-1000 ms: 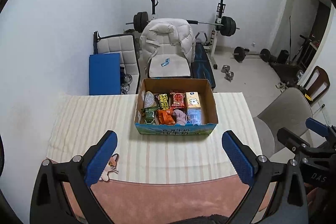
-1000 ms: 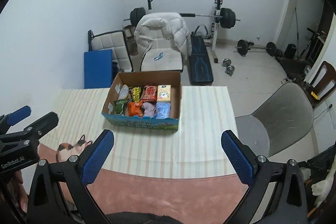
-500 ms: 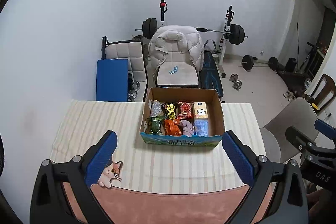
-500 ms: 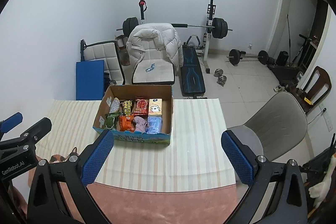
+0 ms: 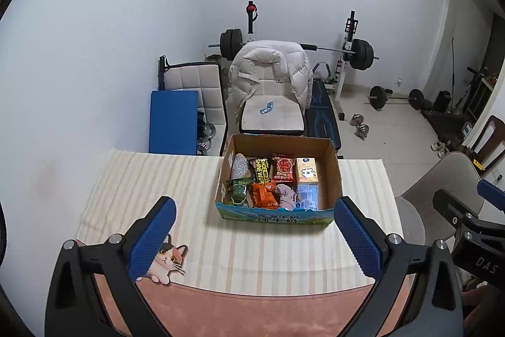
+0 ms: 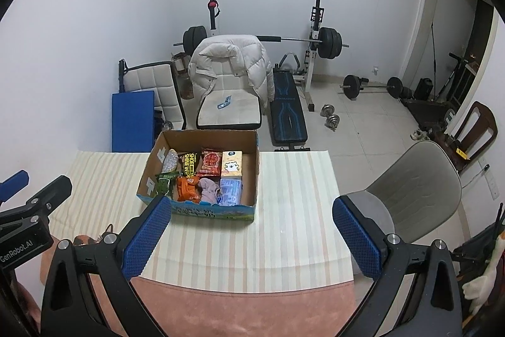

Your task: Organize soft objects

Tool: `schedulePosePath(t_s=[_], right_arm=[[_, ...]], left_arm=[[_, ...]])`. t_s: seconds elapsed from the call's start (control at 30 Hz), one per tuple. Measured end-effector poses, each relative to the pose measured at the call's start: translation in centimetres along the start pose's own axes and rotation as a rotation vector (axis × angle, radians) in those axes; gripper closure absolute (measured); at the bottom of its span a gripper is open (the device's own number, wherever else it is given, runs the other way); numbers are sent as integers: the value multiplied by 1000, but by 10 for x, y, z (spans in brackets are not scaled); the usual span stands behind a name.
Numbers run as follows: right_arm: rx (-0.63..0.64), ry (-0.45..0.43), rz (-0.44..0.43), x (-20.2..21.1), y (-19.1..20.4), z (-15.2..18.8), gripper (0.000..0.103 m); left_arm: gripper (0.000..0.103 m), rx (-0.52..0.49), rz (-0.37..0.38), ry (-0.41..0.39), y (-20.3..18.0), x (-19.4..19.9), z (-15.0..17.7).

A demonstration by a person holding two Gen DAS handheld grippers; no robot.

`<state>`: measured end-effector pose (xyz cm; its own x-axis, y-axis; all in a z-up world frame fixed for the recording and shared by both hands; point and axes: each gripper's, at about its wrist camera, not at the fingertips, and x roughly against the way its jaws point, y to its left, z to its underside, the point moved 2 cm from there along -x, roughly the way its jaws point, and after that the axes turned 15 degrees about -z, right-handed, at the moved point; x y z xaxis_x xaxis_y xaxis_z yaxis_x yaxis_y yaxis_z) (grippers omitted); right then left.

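Looking down along two grippers at a table under a striped cloth, pink at the near edge. Left gripper spread wide, blue pads far apart, nothing held, hovering over the near part of the cloth. Right gripper likewise wide and empty, seen also at the right edge of the left view.

Near mid-table, towards the far edge, an open cardboard box with a blue printed front — resting on the cloth, well ahead of both grippers. Packed inside, two rows of soft packets: at the back a silvery pouch, a black wipes pack, a red packet and a yellow carton with a white bear; at the front a green packet, an orange packet, a crumpled mauve cloth and a pale blue pack. All touching one another; right side of the box bare.

On the cloth's near left corner, a cat sticker, partly hidden by the left pad.

Behind the table — a chair draped with a white puffer jacket, a blue panel, a barbell rack, loose weights on the floor. To the right, a grey chair.
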<state>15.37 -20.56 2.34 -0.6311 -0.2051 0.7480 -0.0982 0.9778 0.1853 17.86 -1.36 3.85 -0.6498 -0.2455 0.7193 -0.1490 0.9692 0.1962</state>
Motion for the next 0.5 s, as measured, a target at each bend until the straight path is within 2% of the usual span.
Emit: schedulePosePath(t_s=[0.5], right_arm=[[8,-5,-2,0,5,-3,0]], left_arm=[[0,0,3,4,1,-1,-2]])
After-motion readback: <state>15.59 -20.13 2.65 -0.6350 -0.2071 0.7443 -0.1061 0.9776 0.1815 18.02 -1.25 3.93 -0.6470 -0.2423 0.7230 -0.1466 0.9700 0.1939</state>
